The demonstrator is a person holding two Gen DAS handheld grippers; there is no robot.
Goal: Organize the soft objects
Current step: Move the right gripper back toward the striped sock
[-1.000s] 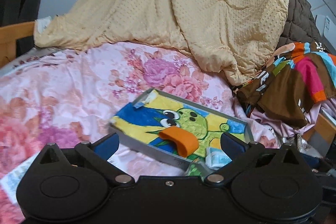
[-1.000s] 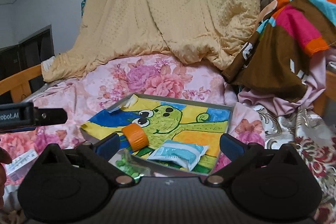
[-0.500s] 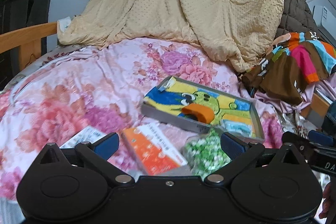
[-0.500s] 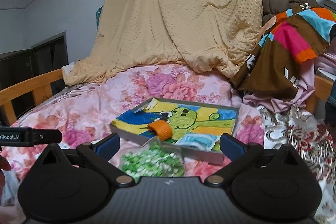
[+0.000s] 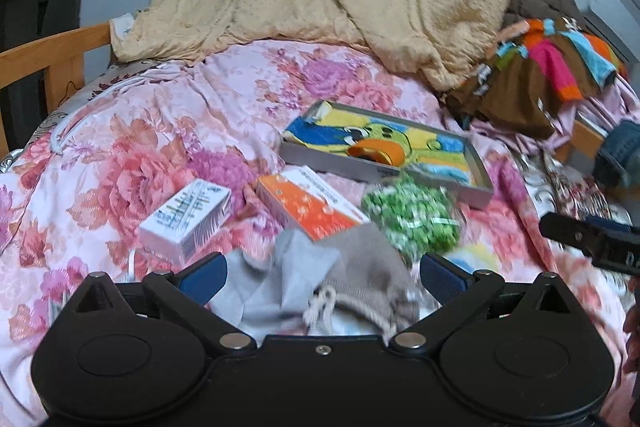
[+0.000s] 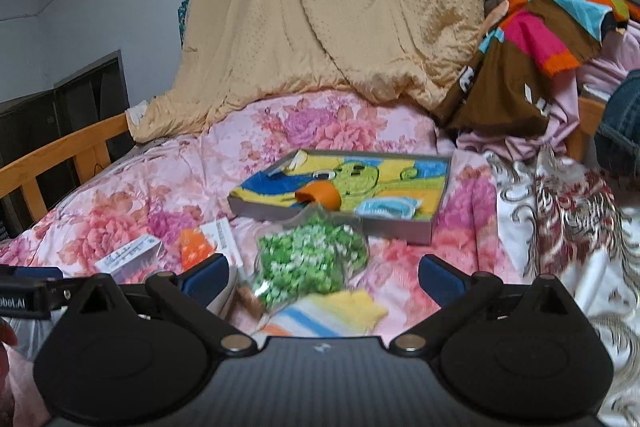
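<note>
Grey drawstring pouch (image 5: 356, 283) lies between wide-spread left tool (image 5: 322, 273); right tool (image 6: 322, 273) also wide, empty, near green candy bag (image 6: 310, 259) on bed (image 6: 160, 195).

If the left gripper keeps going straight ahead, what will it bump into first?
Most likely the grey drawstring pouch, lying crumpled right between the open left gripper fingers. Beyond it sits the orange box, though depth is hard to judge.
</note>
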